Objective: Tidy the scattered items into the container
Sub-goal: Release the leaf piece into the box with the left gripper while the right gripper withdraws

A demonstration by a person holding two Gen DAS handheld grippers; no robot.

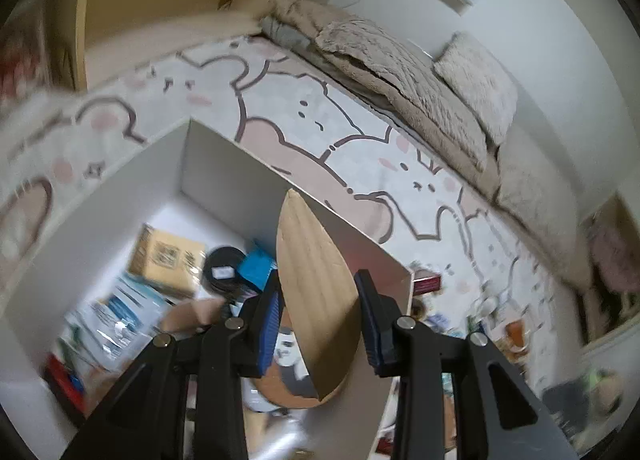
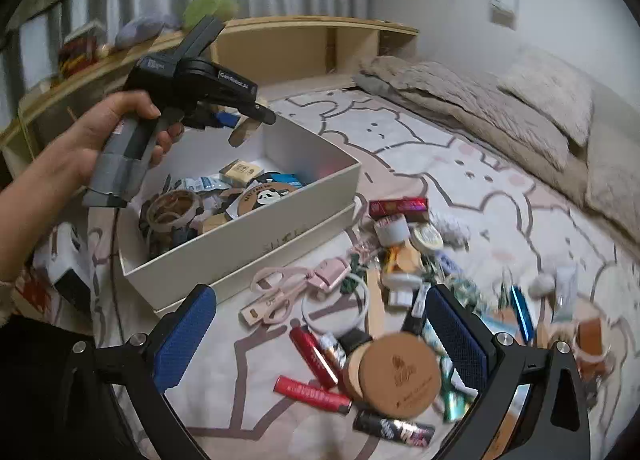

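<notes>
the left gripper [image 1: 316, 324] is gripping a round tan wooden coaster [image 1: 316, 292] edge-on over the part-filled white rectangular cardboard box [image 2: 248, 236]. the right gripper [image 2: 320, 340] is hanging wide and empty over many scattered small items [image 2: 400, 300] lying on the patterned bedsheet [image 2: 480, 180].

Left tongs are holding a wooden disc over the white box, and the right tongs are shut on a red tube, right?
Not quite. The right tongs are open and empty, over the scattered pile, as the right wrist view shows. The left tongs do hold the wooden disc over the white box.
</notes>
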